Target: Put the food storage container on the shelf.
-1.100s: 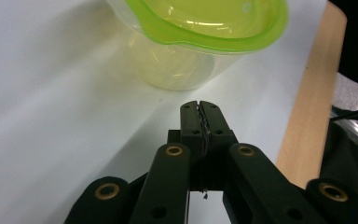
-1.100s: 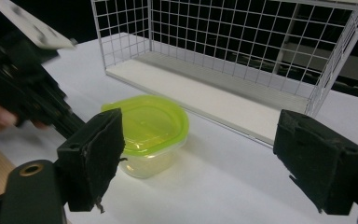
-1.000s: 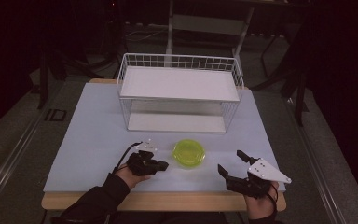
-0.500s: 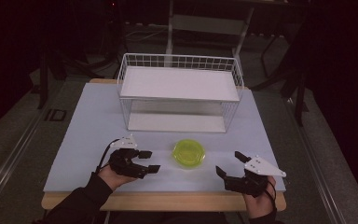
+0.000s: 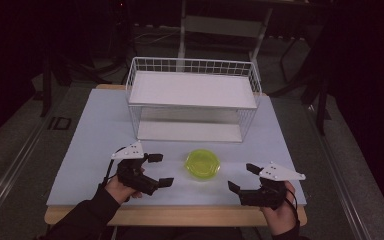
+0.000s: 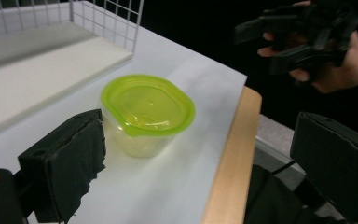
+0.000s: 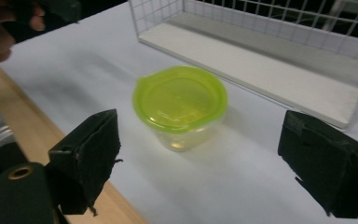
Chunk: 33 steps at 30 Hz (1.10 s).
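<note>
Table (image 5: 95, 145) covered with a pale sheet, wooden edge showing along the near side. Dark room around it.

Small clear tub with a lime-green lid (image 5: 202, 163) sits on the sheet near the near edge, roughly midway between the two grippers and touching neither. Lid is on. From the left gripper view the tub (image 6: 147, 114) stands just beyond and between the jaws; from the right gripper view it (image 7: 181, 105) sits likewise ahead of the jaws, in the open gap.

White wire basket (image 5: 192, 70) stands farther back, centre of the table, with a white shelf across its top and a white board on its floor. The tub is near its front face but apart from it.

Left gripper (image 5: 156, 170): held in the left hand (image 5: 122, 186), at the near left, just left of the tub, pointing right toward it. Jaws spread wide, holding nothing. Grey three-cornered plate on top.

Right gripper (image 5: 240, 177): held in the right hand (image 5: 280, 207) at the near right, close to the table's near edge, pointing left toward the tub. Jaws spread, nothing between them. It also appears at the upper right of the left gripper view (image 6: 275, 42), off the table edge.
</note>
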Each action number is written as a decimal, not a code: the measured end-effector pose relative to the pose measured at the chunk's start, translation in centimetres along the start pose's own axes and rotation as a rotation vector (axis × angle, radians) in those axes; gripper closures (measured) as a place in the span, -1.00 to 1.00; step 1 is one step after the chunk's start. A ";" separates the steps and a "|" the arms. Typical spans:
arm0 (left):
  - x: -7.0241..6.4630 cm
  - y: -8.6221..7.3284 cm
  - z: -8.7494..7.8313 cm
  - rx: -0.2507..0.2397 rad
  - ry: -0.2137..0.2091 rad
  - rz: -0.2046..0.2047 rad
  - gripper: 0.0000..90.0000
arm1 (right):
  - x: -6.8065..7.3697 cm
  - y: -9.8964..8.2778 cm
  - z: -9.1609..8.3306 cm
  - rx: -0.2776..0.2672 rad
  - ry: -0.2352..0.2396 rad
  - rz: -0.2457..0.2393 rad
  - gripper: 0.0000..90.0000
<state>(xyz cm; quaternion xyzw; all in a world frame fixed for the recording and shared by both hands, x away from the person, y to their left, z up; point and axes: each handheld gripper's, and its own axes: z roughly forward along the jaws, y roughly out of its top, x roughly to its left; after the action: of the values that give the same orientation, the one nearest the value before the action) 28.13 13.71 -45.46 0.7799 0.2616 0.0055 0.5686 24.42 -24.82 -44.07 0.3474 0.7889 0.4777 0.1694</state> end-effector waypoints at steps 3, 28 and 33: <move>0.2 0.7 0.2 0.033 -0.025 -0.036 -0.91 | 0.0 0.7 0.3 0.026 -0.006 0.005 -0.73; 5.7 2.5 7.7 0.226 0.079 -0.304 -0.28 | -3.5 1.2 6.4 0.177 0.090 0.434 -0.05; 6.9 1.8 8.8 0.287 0.080 -0.392 -0.17 | -4.1 0.4 8.0 0.232 0.074 0.546 -0.03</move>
<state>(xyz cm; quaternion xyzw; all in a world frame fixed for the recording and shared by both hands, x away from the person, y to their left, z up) 37.48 8.34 -48.95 0.7860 0.4286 -0.1112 0.4315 32.24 -22.46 -47.84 0.5461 0.7214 0.4245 -0.0351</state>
